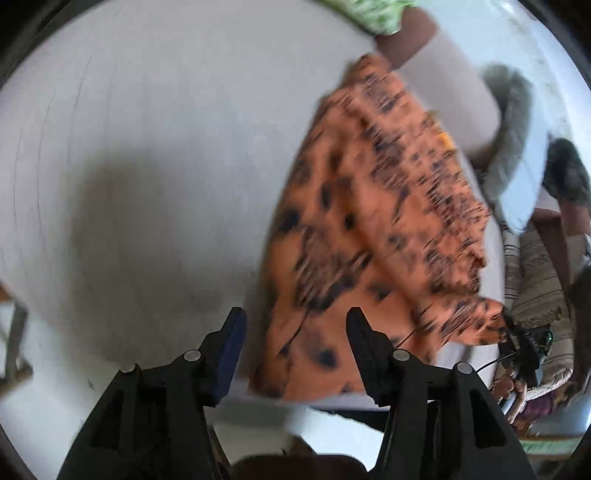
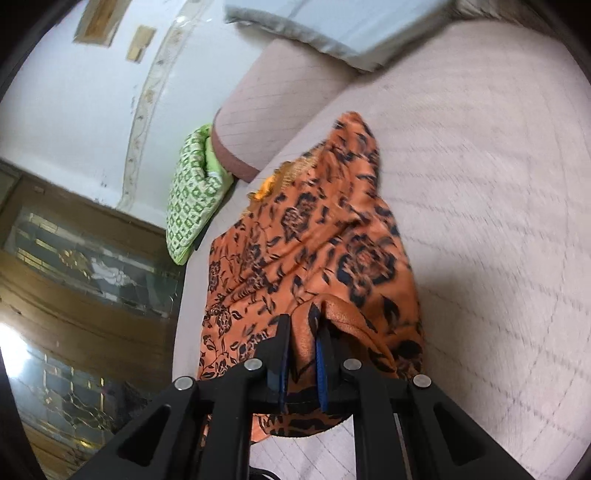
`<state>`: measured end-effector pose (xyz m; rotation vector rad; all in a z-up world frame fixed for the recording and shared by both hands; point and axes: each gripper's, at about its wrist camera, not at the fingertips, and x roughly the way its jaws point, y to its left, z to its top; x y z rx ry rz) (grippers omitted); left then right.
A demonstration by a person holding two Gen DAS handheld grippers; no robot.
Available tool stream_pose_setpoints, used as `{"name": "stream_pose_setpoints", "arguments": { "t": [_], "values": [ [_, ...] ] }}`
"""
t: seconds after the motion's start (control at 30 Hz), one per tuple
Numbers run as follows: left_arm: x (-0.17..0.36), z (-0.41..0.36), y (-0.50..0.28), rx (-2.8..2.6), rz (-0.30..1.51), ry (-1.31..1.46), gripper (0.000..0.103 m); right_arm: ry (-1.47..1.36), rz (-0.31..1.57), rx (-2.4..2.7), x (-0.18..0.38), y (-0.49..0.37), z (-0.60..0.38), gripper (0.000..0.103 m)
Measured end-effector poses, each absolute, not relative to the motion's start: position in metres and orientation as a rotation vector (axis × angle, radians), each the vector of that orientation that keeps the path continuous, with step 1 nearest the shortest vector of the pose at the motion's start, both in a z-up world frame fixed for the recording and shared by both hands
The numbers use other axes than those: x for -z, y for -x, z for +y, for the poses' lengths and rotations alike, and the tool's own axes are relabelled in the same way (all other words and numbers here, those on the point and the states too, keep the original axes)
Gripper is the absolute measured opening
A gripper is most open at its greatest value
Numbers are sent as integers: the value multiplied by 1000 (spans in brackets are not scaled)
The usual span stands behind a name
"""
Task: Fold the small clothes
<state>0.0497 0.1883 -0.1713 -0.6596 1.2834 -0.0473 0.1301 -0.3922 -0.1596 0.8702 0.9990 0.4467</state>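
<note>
Green patterned cloth [image 2: 192,206] beside pink bolster [image 2: 273,107]; pale pillow [image 2: 332,26].

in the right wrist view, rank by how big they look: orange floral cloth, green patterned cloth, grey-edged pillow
1. orange floral cloth, by far the largest, though it is nearest the camera and clamped in the right tool.
2 and 3. grey-edged pillow and green patterned cloth look alike; the pillow is cut off by the frame.

No readable text, labels, brands or numbers in either view; both frames motion-blurred.
</note>
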Motion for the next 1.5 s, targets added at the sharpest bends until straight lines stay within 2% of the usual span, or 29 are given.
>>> {"name": "stream_pose_setpoints", "arguments": {
  "t": [0.07, 0.13, 0.23, 0.4, 0.43, 0.47, 0.5, 0.53, 0.6, 0.73, 1.03, 1.2, 1.33, 1.5],
  "values": [
    [187, 179, -39, 66, 1307, 717, 59, -905, 1004, -444, 167, -124, -396, 12],
    [196, 169, -36, 89, 1341, 744, 70, -912, 1007, -443, 169, -119, -397, 12],
    [198, 164, -35, 85, 1342, 758, 75, -904, 999, -455, 164, -115, -396, 12],
    [204, 177, -40, 97, 1313, 882, 74, -890, 995, -461, 162, -114, -392, 12],
    [202, 176, -39, 109, 1305, 868, 71, -894, 997, -458, 163, -114, -392, 12],
    [200, 176, -38, 113, 1300, 842, 59, -898, 998, -458, 164, -114, -392, 12],
    [198, 176, -37, 103, 1298, 808, 22, -902, 998, -461, 165, -115, -391, 12],
    [198, 176, -39, 122, 1293, 814, 12, -902, 998, -462, 165, -116, -391, 12],
    [199, 177, -43, 172, 1272, 874, 12, -900, 996, -466, 165, -118, -389, 12],
    [181, 165, -55, 208, 1214, 819, 11, -891, 987, -479, 158, -121, -387, 12],
    [102, 162, -123, 285, 1013, 742, 11, -864, 915, -526, 129, -148, -388, 12],
    [72, 174, -194, 287, 924, 733, 11, -872, 838, -506, 112, -196, -388, 12],
    [63, 178, -280, 264, 906, 726, 11, -917, 769, -472, 110, -255, -390, 12],
    [94, 179, -380, 217, 939, 722, 11, -1048, 813, -376, 152, -339, -390, 16]
  ]
}}
